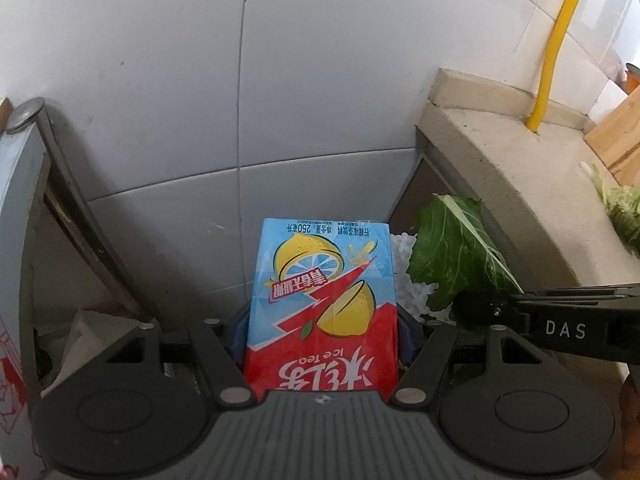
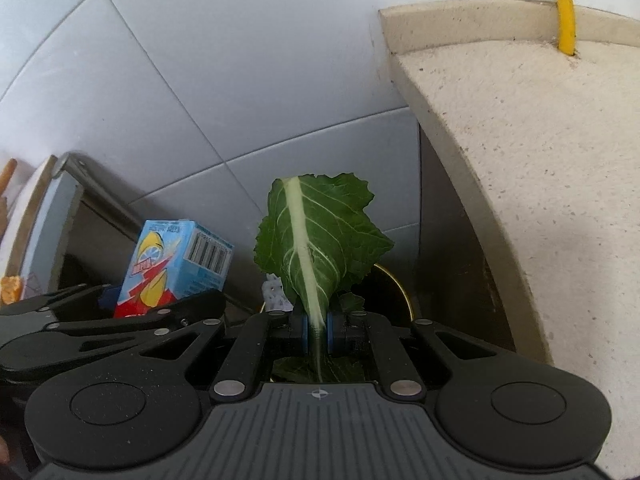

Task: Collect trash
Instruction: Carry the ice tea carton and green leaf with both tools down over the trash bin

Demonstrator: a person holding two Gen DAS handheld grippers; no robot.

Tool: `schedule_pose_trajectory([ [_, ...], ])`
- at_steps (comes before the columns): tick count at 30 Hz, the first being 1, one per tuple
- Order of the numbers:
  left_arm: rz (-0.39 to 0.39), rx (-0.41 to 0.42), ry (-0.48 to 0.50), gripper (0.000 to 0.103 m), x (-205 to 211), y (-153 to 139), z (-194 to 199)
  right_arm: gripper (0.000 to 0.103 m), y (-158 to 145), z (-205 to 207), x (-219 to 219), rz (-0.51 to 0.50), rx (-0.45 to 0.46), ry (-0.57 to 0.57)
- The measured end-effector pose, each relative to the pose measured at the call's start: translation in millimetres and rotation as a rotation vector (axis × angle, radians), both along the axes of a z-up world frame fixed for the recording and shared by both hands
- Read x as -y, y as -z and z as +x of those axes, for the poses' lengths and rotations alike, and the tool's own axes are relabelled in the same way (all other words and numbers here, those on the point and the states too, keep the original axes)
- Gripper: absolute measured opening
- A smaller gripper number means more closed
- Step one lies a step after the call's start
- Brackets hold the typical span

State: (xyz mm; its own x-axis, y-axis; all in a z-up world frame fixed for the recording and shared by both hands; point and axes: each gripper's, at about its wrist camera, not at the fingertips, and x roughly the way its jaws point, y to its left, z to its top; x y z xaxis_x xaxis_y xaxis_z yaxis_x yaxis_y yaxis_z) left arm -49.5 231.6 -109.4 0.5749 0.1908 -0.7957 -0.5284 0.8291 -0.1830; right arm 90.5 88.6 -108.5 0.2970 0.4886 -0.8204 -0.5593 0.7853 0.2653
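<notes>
My left gripper (image 1: 322, 340) is shut on an ice tea carton (image 1: 322, 304), blue and red with lemons, held upside down. It also shows in the right wrist view (image 2: 168, 272), left of my other gripper. My right gripper (image 2: 318, 334) is shut on a green leaf (image 2: 316, 236) by its pale midrib. The leaf stands up from the jaws. In the left wrist view the leaf (image 1: 452, 256) and the right gripper (image 1: 488, 312) sit just right of the carton. Both are held low beside the counter's end, in front of the tiled wall.
A beige stone counter (image 2: 540, 160) rises on the right with a yellow pipe (image 1: 556, 44) through it. More greens (image 1: 620, 208) and a wooden board (image 1: 616, 132) lie on it. A round dark bin rim (image 2: 400, 288) lies below the leaf. A metal-framed panel (image 1: 60, 184) leans at left.
</notes>
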Motion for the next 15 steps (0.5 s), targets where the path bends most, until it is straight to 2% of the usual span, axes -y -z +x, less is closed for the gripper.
schedule_pose_trajectory([
  [15,-0.013,-0.061,-0.021,0.061,-2.7,25.6,17.3,0.011,26.9,15.3,-17.6,-0.050,-0.038,0.005],
])
